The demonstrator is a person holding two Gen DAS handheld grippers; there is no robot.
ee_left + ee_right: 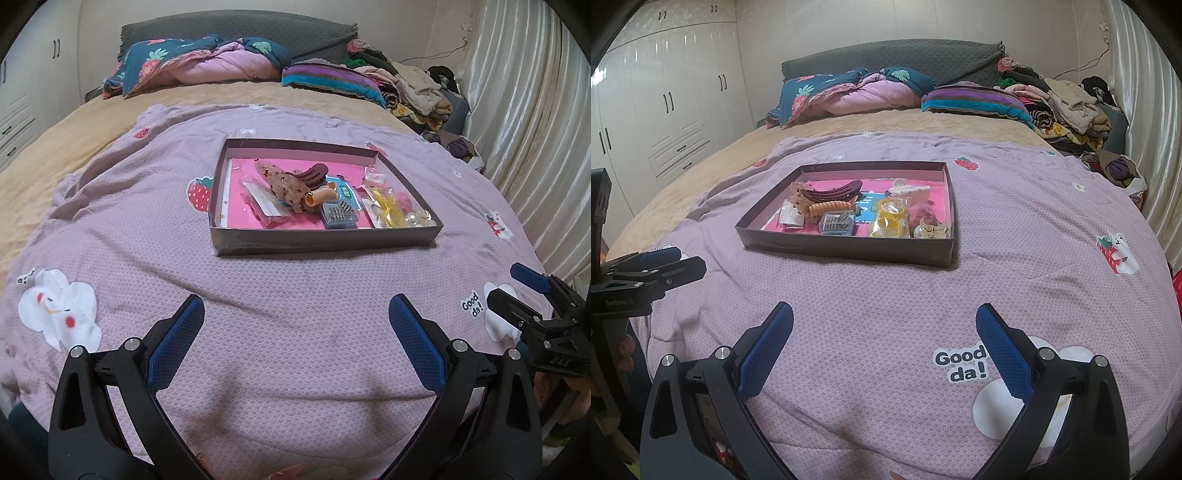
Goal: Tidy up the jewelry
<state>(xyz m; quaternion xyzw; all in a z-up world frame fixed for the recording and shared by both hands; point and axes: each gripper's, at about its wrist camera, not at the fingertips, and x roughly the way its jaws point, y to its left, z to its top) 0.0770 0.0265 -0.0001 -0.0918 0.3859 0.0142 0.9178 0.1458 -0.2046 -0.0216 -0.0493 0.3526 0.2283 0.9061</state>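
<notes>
A shallow dark box with a pink floor lies on the lilac quilt ahead of both grippers; it also shows in the right wrist view. It holds a brown hair claw, a speckled clip, an orange curler, a clear case of pins, yellow pieces in a bag and pearly beads. My left gripper is open and empty, well short of the box. My right gripper is open and empty too, and shows at the right edge of the left wrist view.
The lilac quilt covers a tan bed. Pillows and a folded blanket lie at the headboard. A heap of clothes sits at the far right beside curtains. White wardrobes stand on the left.
</notes>
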